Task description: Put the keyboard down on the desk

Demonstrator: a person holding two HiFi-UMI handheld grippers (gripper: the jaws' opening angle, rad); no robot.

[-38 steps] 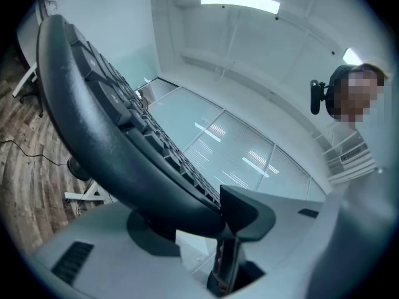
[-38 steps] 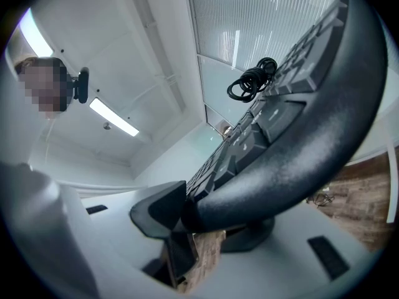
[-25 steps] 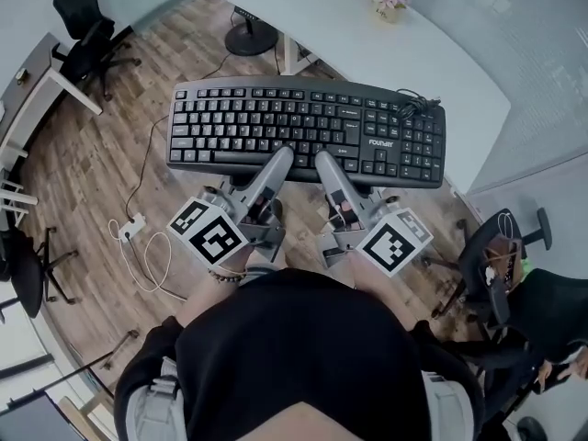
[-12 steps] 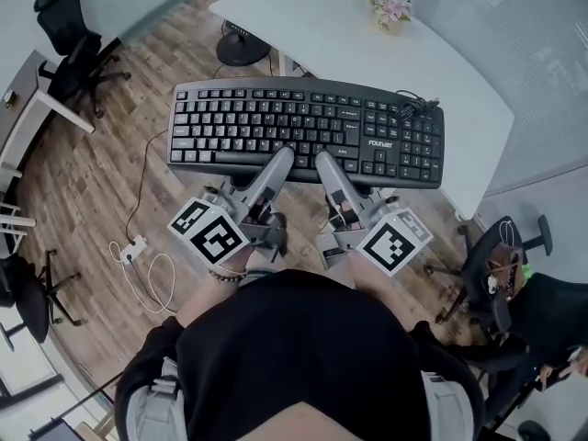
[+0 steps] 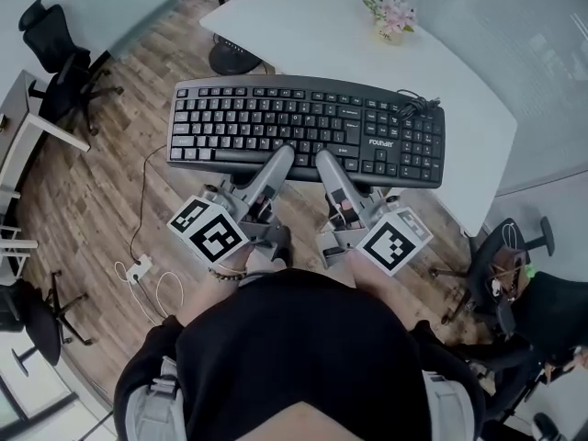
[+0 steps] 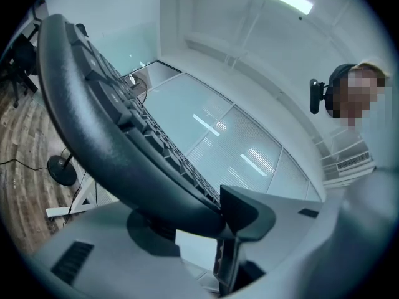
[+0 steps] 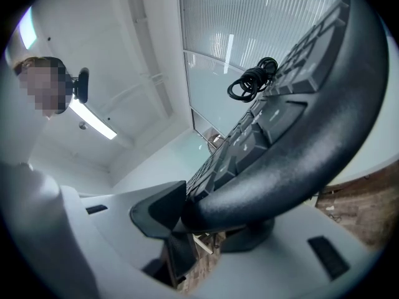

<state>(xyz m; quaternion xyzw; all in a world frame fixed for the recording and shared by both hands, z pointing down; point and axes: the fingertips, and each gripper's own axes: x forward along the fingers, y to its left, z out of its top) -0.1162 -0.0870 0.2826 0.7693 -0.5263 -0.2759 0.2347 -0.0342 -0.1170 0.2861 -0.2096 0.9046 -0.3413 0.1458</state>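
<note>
1. Clamps left claw (image 5: 283, 157) and right claw (image 5: 323, 161) side by side on the near long edge of the keyboard (image 5: 303, 122), close to its middle. Pinches that rounded edge between upper and lower jaw in both gripper views, at a middling opening.
2. Holds the keyboard in the air, roughly level and keys up, above the wooden floor (image 5: 110, 182). Overlaps the near edge of the white tabletop (image 5: 340, 39) in the head view, not resting on it.
3. Seems about midway: pickup done. Left to do: bringing it over the bare white surface, lowering it flat, letting go.
4. Looks black and full-size, with number pad at the right, pale brand lettering beside it and a coiled cable (image 5: 415, 107) on the far right corner. Appears rigid and wide, so probably prone to tipping on so central a grip.
</note>
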